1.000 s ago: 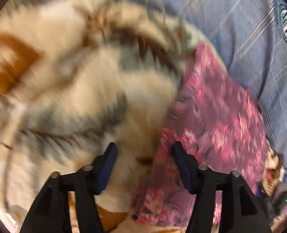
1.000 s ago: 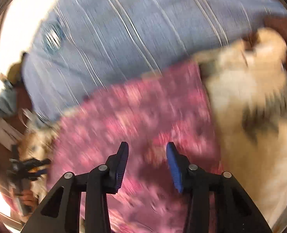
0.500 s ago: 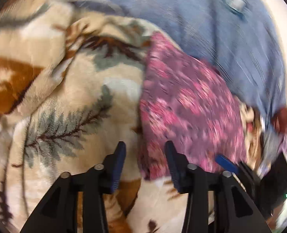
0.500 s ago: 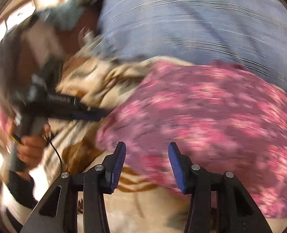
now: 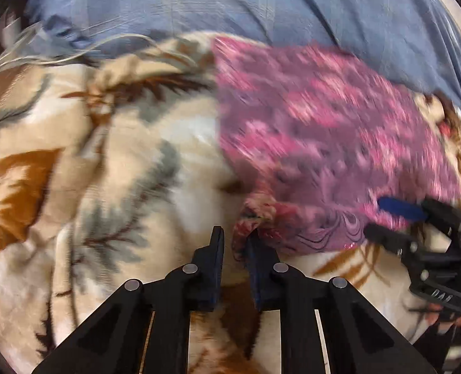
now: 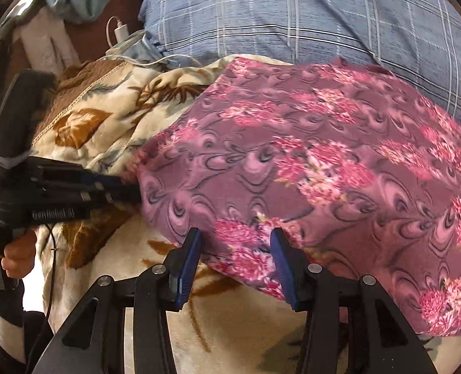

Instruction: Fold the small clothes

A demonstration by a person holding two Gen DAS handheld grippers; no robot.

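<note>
Floral cloth (image 6: 308,162) spread on a leaf-print blanket (image 5: 112,162) on the bed, near a blue pillow (image 6: 292,15). Left tool (image 5: 234,243), jaws nearly closed, pinches the cloth's near left corner. Right tool (image 6: 235,249), jaws apart, straddles the near edge, ungripped. Step: securing corners. Next, likely: clench right, then carry the edge across.

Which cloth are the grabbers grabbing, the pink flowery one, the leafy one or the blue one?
The pink flowery cloth. The left gripper pinches its corner, and the right gripper is open around its near edge. The leafy blanket lies underneath; the blue checked pillow lies behind.
</note>
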